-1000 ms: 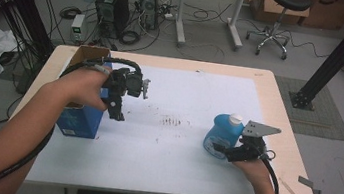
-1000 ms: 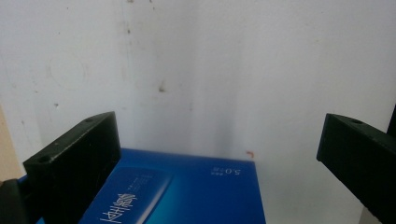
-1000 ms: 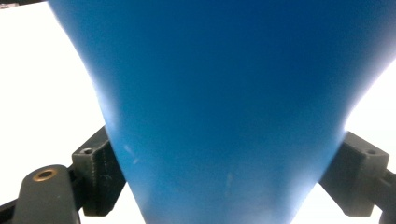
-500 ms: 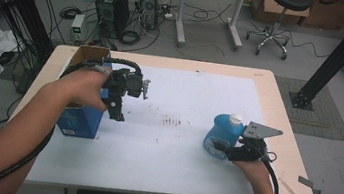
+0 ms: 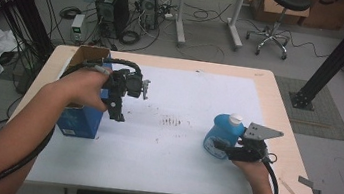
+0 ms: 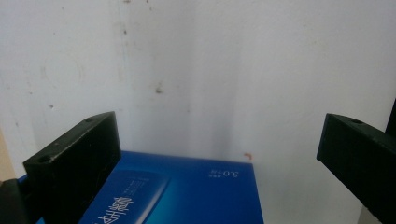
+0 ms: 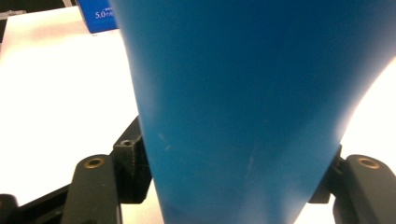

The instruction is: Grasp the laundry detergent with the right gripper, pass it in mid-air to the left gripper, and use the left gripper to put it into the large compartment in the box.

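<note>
The right gripper (image 5: 221, 146) was closed around a blue bottle (image 5: 220, 132), with one jaw pressed against each side of its body. In the right gripper view the bottle (image 7: 252, 107) stood between the two black jaws and touched both of them. The grey three-cornered plate (image 5: 261, 132) on top of this gripper pointed toward the right edge of the table. The bottle had a white cap (image 5: 235, 119) and stood upright on the right part of the white sheet (image 5: 184, 103) that covered the table (image 5: 279, 106).

The left gripper (image 5: 117, 106) was held above the table by the left hand (image 5: 86, 83), with its jaws pointing down. The jaws stood wide apart, and nothing was between them. In the left gripper view, the top of a blue box (image 6: 187, 191) with white printed characters lay below the jaws, nearer to the left jaw, and the white sheet (image 6: 210, 70) was behind it. In the high view the blue box (image 5: 78, 122) stood on the left side of the table, just beside the gripper, and its cardboard flaps (image 5: 89, 56) were open at the top. The box and the bottle were well apart.

Some small dark marks (image 5: 171, 122) were on the sheet between them. Beyond the table, on the floor, were computer cases (image 5: 114, 6), cables and an office chair (image 5: 279, 15).
</note>
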`<state>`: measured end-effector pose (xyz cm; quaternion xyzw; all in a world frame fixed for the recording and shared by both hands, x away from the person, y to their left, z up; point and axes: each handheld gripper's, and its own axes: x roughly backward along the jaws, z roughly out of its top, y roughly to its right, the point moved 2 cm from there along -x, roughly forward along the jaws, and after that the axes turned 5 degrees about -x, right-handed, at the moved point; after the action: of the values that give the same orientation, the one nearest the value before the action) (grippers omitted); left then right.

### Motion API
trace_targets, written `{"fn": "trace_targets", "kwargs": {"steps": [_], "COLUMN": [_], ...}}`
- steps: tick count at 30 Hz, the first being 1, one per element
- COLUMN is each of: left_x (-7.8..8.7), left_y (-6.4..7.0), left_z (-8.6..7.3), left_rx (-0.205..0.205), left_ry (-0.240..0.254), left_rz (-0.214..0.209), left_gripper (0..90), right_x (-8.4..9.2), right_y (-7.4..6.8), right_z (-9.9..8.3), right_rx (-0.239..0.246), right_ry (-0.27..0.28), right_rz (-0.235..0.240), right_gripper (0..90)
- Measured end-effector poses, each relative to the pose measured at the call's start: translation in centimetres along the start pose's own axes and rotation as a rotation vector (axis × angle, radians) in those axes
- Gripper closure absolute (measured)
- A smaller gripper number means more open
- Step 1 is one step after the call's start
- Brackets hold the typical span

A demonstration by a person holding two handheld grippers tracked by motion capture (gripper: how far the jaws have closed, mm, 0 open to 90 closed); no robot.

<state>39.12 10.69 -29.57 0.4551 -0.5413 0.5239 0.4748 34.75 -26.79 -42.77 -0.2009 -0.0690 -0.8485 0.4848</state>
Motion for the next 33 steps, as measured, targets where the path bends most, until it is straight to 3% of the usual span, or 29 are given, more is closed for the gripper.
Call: {"fn": "trace_targets", "kwargs": {"steps": [15,23,26,33], "left_x": [-0.1,-0.1,0.3,0.9], "left_y": [-0.1,-0.1,-0.1,0.0], "left_z": [0.4,0.6,0.7,0.9], "left_rx": [-0.006,-0.012,-0.014,-0.02], "left_ry": [-0.001,-0.015,-0.007,-0.009], "left_rz": [0.003,0.002,0.007,0.013], "left_gripper": [0.1,0.1,0.1,0.1], "right_x": [0.1,0.1,0.1,0.6], "right_y": [-0.1,0.0,-0.3,-0.8], "right_z": [-0.2,0.1,0.9,3.1], "right_rx": [0.015,0.026,0.05,0.095], "right_ry": [0.004,-0.003,-0.026,-0.019], "right_rz": [-0.013,0.01,0.018,0.053], "right_gripper": [43.6,45.7,45.8,45.9]}}
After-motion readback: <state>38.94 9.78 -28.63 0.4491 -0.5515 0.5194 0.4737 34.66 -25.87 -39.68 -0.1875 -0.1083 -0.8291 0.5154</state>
